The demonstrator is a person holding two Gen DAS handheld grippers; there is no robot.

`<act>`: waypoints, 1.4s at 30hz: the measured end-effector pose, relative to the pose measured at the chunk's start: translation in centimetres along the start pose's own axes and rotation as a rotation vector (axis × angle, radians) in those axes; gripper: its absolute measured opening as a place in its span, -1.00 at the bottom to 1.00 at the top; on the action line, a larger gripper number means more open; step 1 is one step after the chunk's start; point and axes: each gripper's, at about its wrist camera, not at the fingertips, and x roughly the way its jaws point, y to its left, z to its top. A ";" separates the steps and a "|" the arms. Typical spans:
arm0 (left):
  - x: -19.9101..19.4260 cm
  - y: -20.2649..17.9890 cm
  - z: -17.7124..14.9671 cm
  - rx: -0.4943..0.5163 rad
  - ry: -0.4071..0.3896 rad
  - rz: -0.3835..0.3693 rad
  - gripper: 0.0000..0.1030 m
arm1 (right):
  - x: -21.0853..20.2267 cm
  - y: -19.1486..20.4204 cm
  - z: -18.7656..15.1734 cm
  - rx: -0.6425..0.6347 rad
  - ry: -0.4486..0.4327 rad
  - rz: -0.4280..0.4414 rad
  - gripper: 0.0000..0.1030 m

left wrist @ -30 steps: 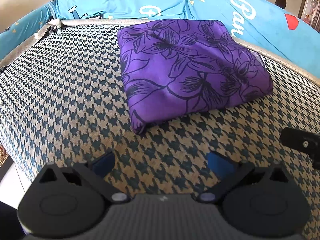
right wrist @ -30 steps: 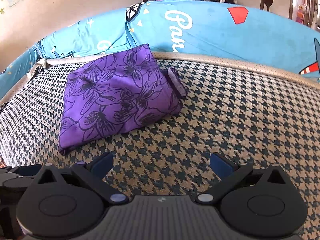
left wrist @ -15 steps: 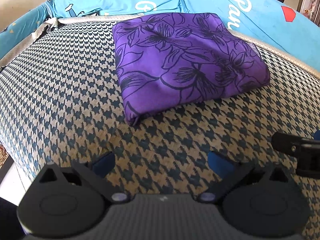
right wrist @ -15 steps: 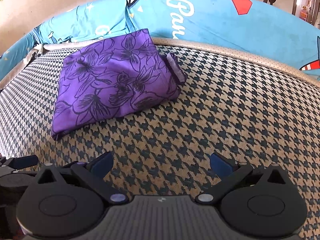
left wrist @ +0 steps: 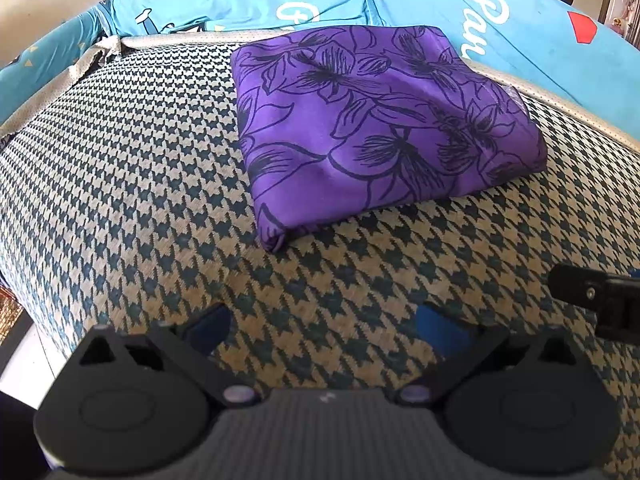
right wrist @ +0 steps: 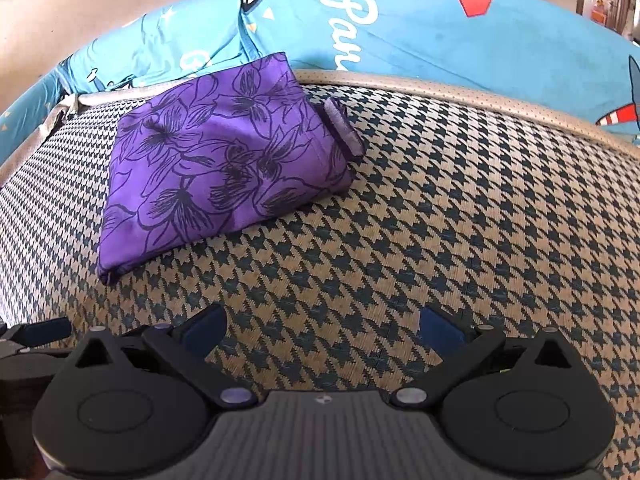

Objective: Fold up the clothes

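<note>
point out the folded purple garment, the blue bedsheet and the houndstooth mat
folded purple garment [left wrist: 380, 128]: left wrist view, middle of its top face.
blue bedsheet [right wrist: 420, 36]: right wrist view, bare stretch by the white lettering.
houndstooth mat [right wrist: 460, 220]: right wrist view, bare patch right of the garment.

A bed covered by a houndstooth mat [left wrist: 160, 184] carries a folded purple floral garment [left wrist: 380, 120] near its far edge, touching the blue printed bedding [right wrist: 420, 32] behind.
</note>
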 end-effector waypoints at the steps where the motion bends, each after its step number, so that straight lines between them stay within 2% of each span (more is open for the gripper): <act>1: 0.0 0.0 0.0 0.001 0.000 0.002 1.00 | 0.0 -0.1 0.0 0.008 0.003 -0.003 1.00; 8: 0.0 -0.1 -0.1 0.004 0.006 -0.001 1.00 | 0.1 -0.2 0.1 0.007 0.007 -0.042 1.00; 42: 0.1 -0.2 -0.6 0.005 0.028 0.000 1.00 | 0.1 0.3 0.4 -0.007 0.001 -0.024 1.00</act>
